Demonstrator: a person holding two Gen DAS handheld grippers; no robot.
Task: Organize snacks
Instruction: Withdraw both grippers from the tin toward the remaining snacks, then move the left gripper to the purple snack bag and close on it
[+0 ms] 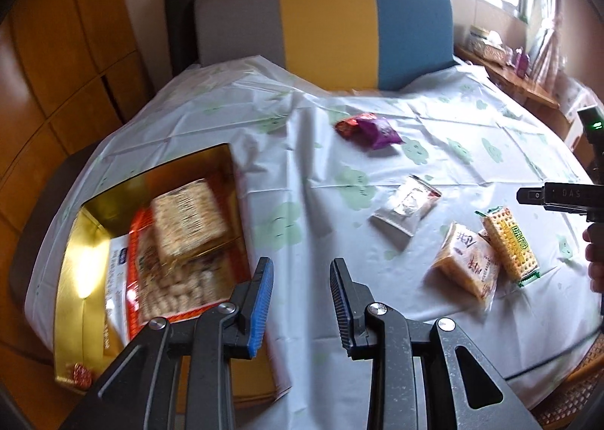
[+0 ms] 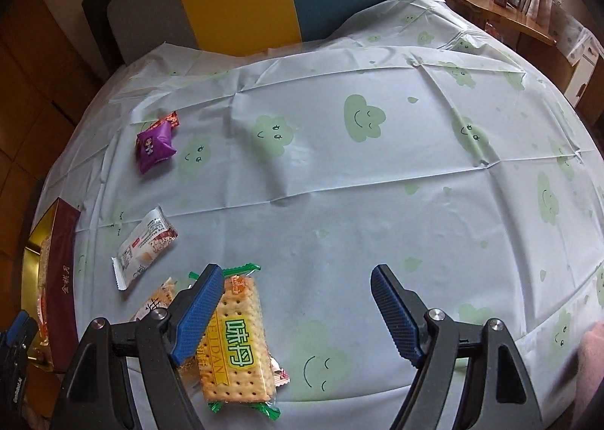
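A gold-lined box (image 1: 75,241) stands open at the table's left edge. In it a blurred cracker packet (image 1: 188,218) rests on a large orange biscuit pack (image 1: 177,290). My left gripper (image 1: 302,271) hovers just right of the box, open, with nothing between its fingers. My right gripper (image 2: 296,279) stands open wide above the cloth. A cracker packet with a green label (image 2: 238,343) lies flat beside and partly under its left finger (image 2: 200,309), apart from the right one. Further left lie a pale orange packet (image 2: 158,303), a white packet (image 2: 145,248), a purple packet (image 2: 154,147) and a red packet (image 2: 168,122).
The round table wears a pale cloth with green clouds (image 2: 362,173). A grey, yellow and blue chair back (image 1: 324,26) stands at the far edge. A wooden shelf with boxes (image 2: 490,3) is at the back right. A hand (image 1: 594,260) shows at the right edge.
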